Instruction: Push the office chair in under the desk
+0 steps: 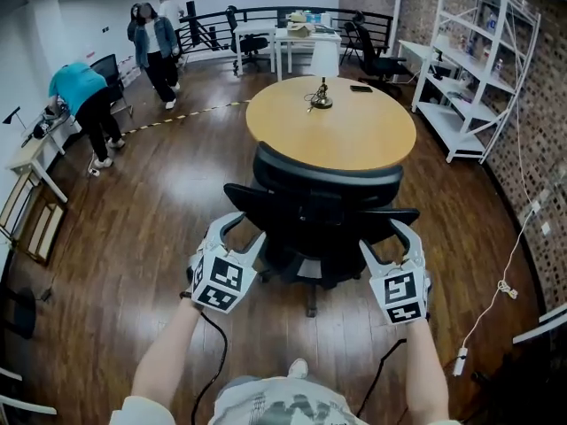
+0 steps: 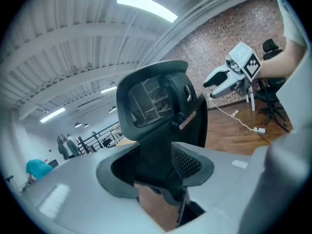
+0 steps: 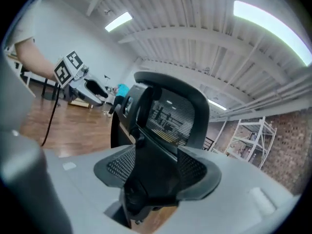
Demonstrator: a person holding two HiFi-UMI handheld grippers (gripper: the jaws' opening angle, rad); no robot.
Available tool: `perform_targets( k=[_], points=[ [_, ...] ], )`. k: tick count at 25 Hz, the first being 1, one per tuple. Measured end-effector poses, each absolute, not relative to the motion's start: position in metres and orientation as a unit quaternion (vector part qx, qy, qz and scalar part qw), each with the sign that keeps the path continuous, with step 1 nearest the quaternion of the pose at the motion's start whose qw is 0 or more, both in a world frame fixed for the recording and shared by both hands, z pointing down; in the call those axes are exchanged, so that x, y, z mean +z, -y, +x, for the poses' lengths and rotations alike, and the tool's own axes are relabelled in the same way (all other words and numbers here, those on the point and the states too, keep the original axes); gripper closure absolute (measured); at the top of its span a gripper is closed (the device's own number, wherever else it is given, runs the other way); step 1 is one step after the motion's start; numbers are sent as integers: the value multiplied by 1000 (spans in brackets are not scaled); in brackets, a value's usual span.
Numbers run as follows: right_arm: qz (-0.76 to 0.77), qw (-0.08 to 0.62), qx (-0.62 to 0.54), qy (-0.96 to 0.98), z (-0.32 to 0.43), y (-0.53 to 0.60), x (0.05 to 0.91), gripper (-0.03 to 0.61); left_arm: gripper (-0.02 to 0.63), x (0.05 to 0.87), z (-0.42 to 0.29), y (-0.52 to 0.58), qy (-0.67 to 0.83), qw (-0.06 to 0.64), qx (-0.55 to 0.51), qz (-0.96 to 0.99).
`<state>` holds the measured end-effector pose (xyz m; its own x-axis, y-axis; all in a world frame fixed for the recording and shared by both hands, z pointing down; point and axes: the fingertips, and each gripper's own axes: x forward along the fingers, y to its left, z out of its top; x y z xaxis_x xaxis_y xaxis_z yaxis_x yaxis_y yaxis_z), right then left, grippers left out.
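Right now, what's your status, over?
Left tongs and right tongs open, flanking office chair. Chair facing round table, at its edge. Floor cable lies off right.

Office chair [image 1: 326,204] stands directly ahead, at the round desk's [image 1: 354,140] near edge; open floor [image 1: 133,215] flanks it on both sides.

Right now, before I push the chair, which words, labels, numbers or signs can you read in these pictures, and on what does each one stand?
No text can be read in any view.
The black-and-white square markers on the left tool and the right tool: patterns only, no letters or numbers.
The small items on the white metal shelf rack: any print is too small to read.
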<state>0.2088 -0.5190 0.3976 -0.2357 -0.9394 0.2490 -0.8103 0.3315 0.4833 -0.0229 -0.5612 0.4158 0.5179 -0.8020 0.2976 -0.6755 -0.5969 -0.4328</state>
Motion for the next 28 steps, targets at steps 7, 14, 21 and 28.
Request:
perform_targets(
  k=[7,14,21,28],
  points=[
    [567,172,-107,798,147,459,377,342,413,398,-23,484,-429,72,-137,-890],
    [560,126,-90,814,92,399,367,381,471,376,-36,417,-427,58,-79,-899],
    [568,48,-57,820,61,329,347,515,586,361,-30,347,-412,26,-15,-910],
    [562,23,-31,826,40,275,347,578,597,356,-16,296,-393,-25,23,-919]
  ],
)
